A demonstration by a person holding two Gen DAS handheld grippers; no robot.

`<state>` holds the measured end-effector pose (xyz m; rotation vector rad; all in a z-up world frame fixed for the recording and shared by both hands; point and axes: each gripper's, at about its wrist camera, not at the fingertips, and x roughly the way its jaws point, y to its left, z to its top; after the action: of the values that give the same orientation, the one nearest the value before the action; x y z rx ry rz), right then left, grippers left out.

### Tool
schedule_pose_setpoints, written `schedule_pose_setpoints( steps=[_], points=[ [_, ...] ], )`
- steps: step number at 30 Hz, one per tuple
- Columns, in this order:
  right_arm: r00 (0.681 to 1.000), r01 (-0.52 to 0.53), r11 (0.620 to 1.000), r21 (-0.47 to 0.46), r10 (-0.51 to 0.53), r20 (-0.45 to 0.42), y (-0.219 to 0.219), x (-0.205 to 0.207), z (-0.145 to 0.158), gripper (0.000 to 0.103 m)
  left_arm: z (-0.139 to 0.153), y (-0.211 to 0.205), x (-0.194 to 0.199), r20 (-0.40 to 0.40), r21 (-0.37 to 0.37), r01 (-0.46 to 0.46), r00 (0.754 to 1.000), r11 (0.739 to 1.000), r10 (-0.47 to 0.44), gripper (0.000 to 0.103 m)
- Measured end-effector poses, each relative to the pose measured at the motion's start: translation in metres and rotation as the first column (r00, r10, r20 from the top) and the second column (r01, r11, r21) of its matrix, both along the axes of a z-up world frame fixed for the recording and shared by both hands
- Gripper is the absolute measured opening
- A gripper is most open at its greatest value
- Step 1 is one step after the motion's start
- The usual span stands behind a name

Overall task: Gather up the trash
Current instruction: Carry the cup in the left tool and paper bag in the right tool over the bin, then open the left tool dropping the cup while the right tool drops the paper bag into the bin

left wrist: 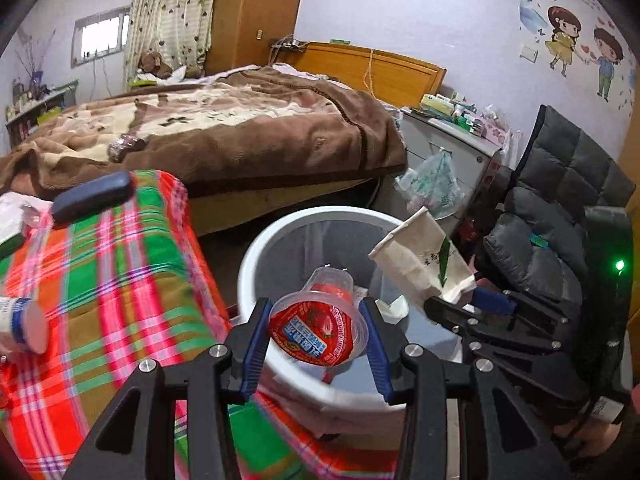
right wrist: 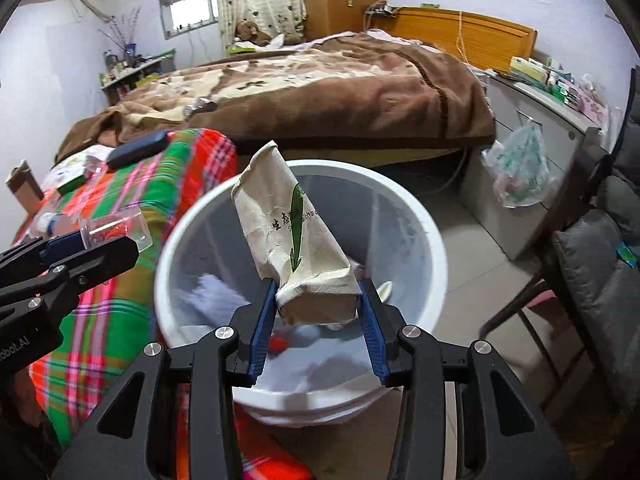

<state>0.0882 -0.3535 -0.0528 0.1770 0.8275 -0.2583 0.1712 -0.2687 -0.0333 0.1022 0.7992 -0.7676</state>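
My left gripper [left wrist: 318, 330] is shut on a clear plastic cup with a red label [left wrist: 316, 330], held over the near rim of a white trash bin [left wrist: 256, 256]. Its blue pads press the cup from both sides. My right gripper [right wrist: 318, 304] is shut on a crushed beige paper cup with a green leaf print [right wrist: 290, 232], held above the bin [right wrist: 404, 196]. That paper cup [left wrist: 420, 256] and the right gripper [left wrist: 468, 300] show at the right in the left wrist view. The left gripper [right wrist: 86, 242] with its plastic cup [right wrist: 116, 228] appears at the left in the right wrist view. White scraps and something red lie inside the bin.
A table with a red-green plaid cloth [left wrist: 120, 280] stands left of the bin, bearing a dark case [left wrist: 92, 196], a white tube [left wrist: 24, 324] and small items. A bed with a brown blanket [left wrist: 240, 128] lies behind. A grey cabinet [right wrist: 532, 152] and a dark padded chair [left wrist: 560, 208] stand right.
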Motion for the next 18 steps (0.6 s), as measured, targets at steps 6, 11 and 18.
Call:
schedule_pose_setpoints(
  steps=[6, 11, 18],
  points=[
    [0.999, -0.001, 0.999, -0.037, -0.001, -0.053, -0.009, 0.009, -0.008, 0.047, -0.009, -0.016, 0.011, -0.019, 0.006, 0.021, 1.0, 1.0, -0.021, 0.058],
    [0.998, 0.02, 0.998, -0.056, -0.023, -0.051, -0.014, 0.006, -0.008, 0.059, -0.005, -0.01, 0.007, -0.024, -0.026, 0.022, 0.999, 0.999, -0.023, 0.07],
    [0.999, 0.026, 0.999, -0.042, -0.027, -0.02, -0.01, 0.0, -0.002, 0.06, 0.003, 0.013, -0.002, -0.001, -0.017, -0.024, 1.0, 1.0, 0.024, 0.07]
  ],
)
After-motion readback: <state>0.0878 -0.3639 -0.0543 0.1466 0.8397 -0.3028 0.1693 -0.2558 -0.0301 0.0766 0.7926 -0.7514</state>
